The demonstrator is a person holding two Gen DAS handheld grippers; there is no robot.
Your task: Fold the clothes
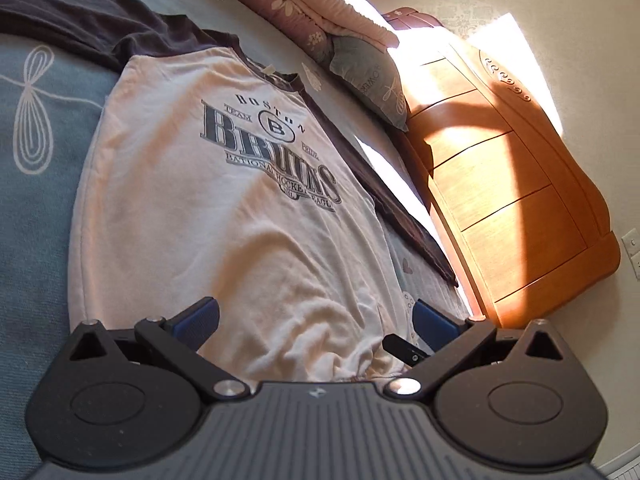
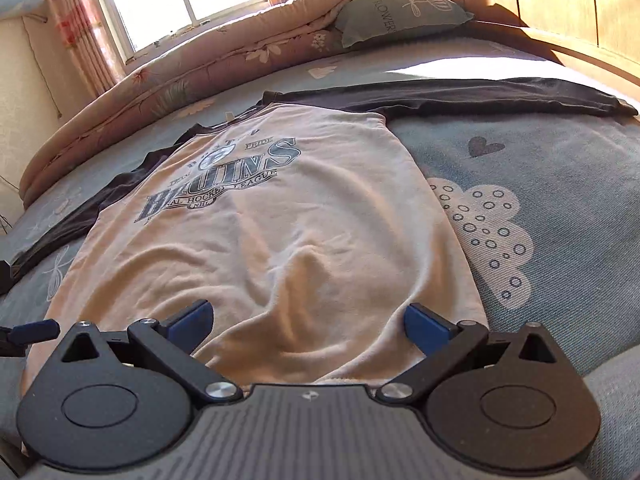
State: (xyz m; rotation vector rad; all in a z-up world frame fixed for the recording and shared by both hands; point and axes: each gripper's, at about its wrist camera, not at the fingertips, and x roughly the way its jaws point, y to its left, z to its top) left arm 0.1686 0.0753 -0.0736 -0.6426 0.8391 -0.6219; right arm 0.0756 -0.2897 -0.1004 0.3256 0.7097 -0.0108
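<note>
**Shirt spread flat, both claws wide at its hem**

The bed [image 2: 560, 168] carries the shirt [image 2: 280, 220] print-up across mid-frame, dark sleeves [image 2: 480, 98] stretched sideways, so every edge is reachable. At bottom centre of each view, left claw [image 1: 316, 320] and right claw [image 2: 308, 320] are spread, holding nothing, poised at the hem.

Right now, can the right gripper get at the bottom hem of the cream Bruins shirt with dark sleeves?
Probably yes: the right gripper is open over the shirt hem, nothing between.
</note>
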